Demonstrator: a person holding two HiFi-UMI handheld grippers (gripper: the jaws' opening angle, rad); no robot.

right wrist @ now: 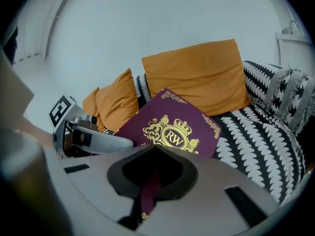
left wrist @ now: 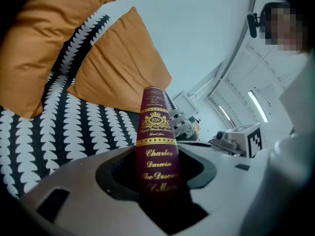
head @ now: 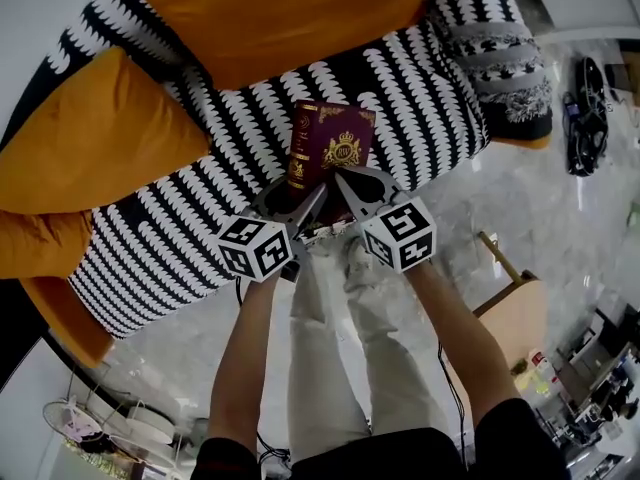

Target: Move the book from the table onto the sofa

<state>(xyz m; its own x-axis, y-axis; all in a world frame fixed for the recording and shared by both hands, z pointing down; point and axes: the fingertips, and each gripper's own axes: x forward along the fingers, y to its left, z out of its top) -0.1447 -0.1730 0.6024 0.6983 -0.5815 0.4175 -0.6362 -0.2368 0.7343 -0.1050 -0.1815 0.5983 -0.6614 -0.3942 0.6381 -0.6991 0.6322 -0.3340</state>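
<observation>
The maroon book [head: 330, 143], with a gold crest on its cover, hangs just above the seat of the black-and-white sofa [head: 420, 98], held between both grippers. My left gripper [head: 305, 203] is shut on the near end of the spine; in the left gripper view the spine [left wrist: 156, 132] stands upright between the jaws of that gripper [left wrist: 157, 181]. My right gripper [head: 350, 190] is shut on the thin near edge of the front cover. The right gripper view shows the cover [right wrist: 172, 127] slanting up from that gripper [right wrist: 150, 181].
Orange cushions [head: 270, 8] [head: 90, 138] lean along the sofa back, and a grey patterned cushion [head: 500, 58] sits at its right end. A wooden piece of furniture [head: 510, 308] stands on the marble floor at the right, with a black object [head: 585, 113] further off.
</observation>
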